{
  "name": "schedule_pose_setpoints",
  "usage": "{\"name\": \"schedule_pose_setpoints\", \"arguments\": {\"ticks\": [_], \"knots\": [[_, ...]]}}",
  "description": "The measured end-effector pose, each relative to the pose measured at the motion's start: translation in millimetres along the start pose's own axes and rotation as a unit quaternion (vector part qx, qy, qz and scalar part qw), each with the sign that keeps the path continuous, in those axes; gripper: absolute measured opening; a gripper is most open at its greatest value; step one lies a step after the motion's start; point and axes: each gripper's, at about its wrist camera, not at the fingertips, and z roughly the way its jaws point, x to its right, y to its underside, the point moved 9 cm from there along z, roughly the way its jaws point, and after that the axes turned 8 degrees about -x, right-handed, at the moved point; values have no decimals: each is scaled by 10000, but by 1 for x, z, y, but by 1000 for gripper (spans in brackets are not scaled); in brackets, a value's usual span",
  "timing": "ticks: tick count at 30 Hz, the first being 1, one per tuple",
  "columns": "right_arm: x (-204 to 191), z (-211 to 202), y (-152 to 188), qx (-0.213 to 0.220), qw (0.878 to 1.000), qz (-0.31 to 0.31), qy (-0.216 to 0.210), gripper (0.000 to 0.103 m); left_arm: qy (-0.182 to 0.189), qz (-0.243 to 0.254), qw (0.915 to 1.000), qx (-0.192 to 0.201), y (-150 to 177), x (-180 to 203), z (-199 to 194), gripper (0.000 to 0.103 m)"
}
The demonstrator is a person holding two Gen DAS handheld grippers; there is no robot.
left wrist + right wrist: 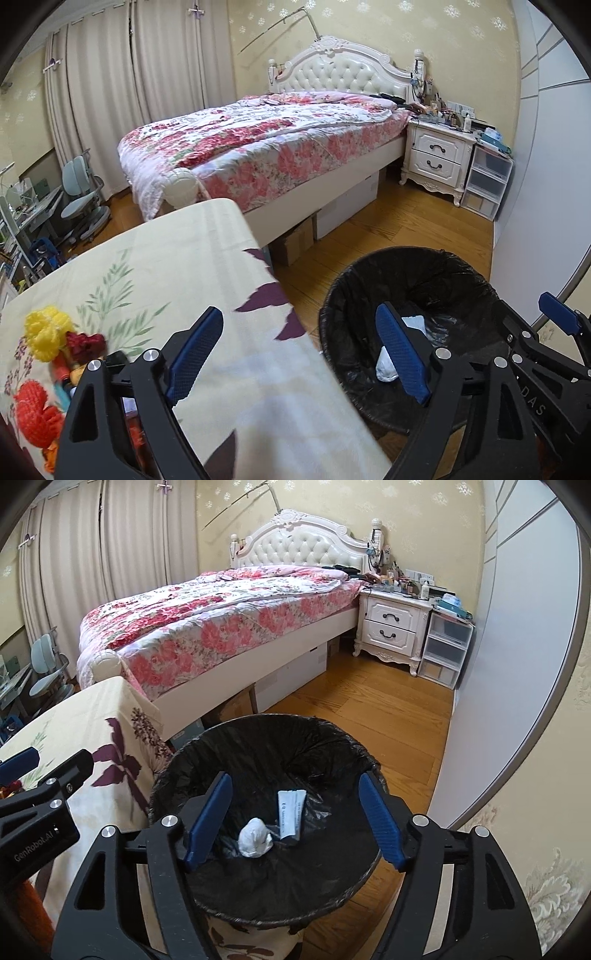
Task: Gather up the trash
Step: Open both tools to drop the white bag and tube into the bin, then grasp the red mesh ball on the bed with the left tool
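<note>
Both hand-held grippers, left (pixel 299 354) and right (pixel 295 819), are held apart, empty, above the bin (pixel 192 760); crumpled tissue (pixel 255 838) and wrapper (pixel 290 812) are dropped in; more trash must be fetched from the table (pixel 166 258)

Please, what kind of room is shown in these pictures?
Most likely a home bedroom: a bed with a floral quilt and tufted headboard, a white nightstand beside it, and long curtains along the wall.
</note>
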Motion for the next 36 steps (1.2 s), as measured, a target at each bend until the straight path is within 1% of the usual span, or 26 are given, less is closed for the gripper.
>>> {"name": "schedule_pose_setpoints", "arguments": {"ticks": [6,13,20,23,27,30,35,36], "knots": [[-26,-21,17,-50,9994,-70,-347,70,-166,-200,9997,16,20,-38,-27,85],[-74,-40,37,-90,9968,-441,-663,70,-565,-499,9972,-3,49,-94,-51,85],[-123,-53,48,-104,9920,-785,-982,70,-930,-922,9914,-44,77,-155,-70,85],[-143,-60,54,-114,9894,-952,-1088,70,-1107,-1110,9876,-33,88,-181,-77,85],[-172,-64,58,-139,9855,-1160,-1229,70,-1298,-1312,9828,-103,101,-210,-77,85],[-189,-69,62,-137,9829,-1301,-1297,70,-1188,-1498,9813,-244,111,-226,-70,85],[-213,-75,67,-160,9787,-1487,-1404,70,-640,-1704,9820,-509,123,-241,-54,84],[-218,-76,68,-162,9779,-1529,-1418,70,-604,-1715,9820,-509,124,-243,-53,76]]}}
